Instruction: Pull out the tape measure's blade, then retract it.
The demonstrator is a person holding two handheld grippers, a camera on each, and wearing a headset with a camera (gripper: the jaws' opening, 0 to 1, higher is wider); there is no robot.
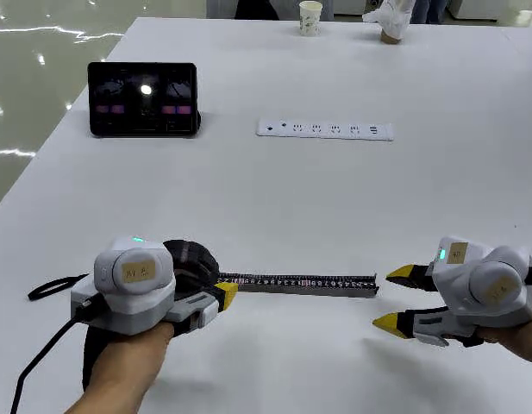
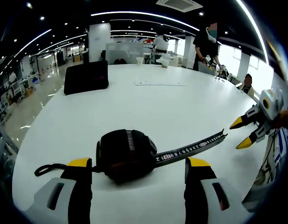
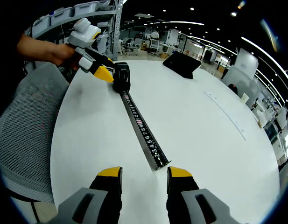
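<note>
A black tape measure (image 1: 190,261) lies on the white table (image 1: 291,198), its blade (image 1: 300,283) pulled out flat to the right. My left gripper (image 1: 209,289) is open, and its yellow-tipped jaws stand on either side of the case (image 2: 127,154) with a gap on the right side. My right gripper (image 1: 395,298) is open just past the blade's end (image 3: 158,164), which lies on the table a little ahead of the fingertips (image 3: 179,172), untouched. The blade (image 3: 141,126) runs away to the case (image 3: 122,74) at my left gripper (image 3: 99,70).
A dark tablet (image 1: 143,98) stands at the far left, a white power strip (image 1: 324,129) lies mid-table, and a paper cup (image 1: 310,17) sits at the far edge. The tape's black wrist strap (image 1: 54,287) trails left. A mesh chair (image 3: 22,140) is beside the table.
</note>
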